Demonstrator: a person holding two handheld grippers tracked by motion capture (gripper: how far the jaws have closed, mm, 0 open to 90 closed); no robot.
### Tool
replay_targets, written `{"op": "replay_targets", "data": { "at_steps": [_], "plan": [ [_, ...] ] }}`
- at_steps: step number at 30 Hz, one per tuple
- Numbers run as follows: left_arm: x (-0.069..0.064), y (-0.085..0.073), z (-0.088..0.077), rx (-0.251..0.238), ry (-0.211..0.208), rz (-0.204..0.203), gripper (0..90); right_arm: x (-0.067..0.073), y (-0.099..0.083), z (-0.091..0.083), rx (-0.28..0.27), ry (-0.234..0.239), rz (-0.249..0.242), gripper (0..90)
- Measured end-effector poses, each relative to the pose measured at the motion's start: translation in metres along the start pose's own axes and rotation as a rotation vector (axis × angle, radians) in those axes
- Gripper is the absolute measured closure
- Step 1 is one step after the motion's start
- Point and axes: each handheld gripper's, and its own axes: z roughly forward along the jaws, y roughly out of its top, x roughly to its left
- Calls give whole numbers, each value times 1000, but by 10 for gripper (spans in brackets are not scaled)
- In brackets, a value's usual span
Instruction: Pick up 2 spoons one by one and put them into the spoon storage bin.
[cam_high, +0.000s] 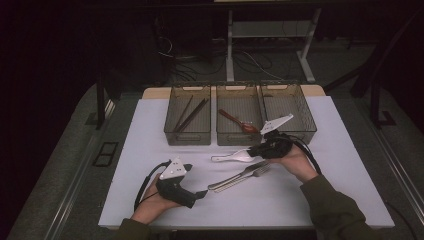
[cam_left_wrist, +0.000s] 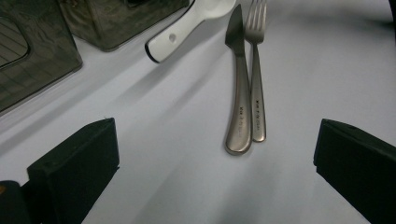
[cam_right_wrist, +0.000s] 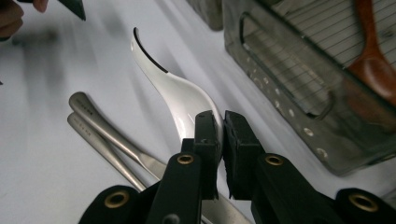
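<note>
Right tongs (cam_right_wrist: 222, 126) pinch the white spoon's (cam_right_wrist: 175, 95) bowel rim; left tongs (cam_left_wrist: 215, 154) gape empty.

Engraved cutlery, wording too small to read

We see small engraved marks on the handles of the knife (cam_left_wrist: 238, 116) and fork (cam_left_wrist: 258, 114); we cannot make out the letters.

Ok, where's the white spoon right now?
In the high view the white spoon lies on the table right of centre, just before the middle basket, above the knife and fork; the right gripper pinches its bowl end.
</note>
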Motion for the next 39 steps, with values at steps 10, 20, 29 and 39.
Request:
{"op": "replay_targets", "data": {
  "at_steps": [10,20,29,39],
  "plan": [
    [2,-3,-8,-14,8,-30,0,-2,6,-18,-83,-38,17,839],
    [2,-4,-8,-15,14,-31,0,-7,12,-34,-153,-71,46,838],
    [2,-3,-7,-15,13,-29,0,-13,15,-39,-183,-92,62,838],
    [1,-3,-6,-12,9,-26,0,-29,19,-41,-203,-137,99,838]
  ]
}}
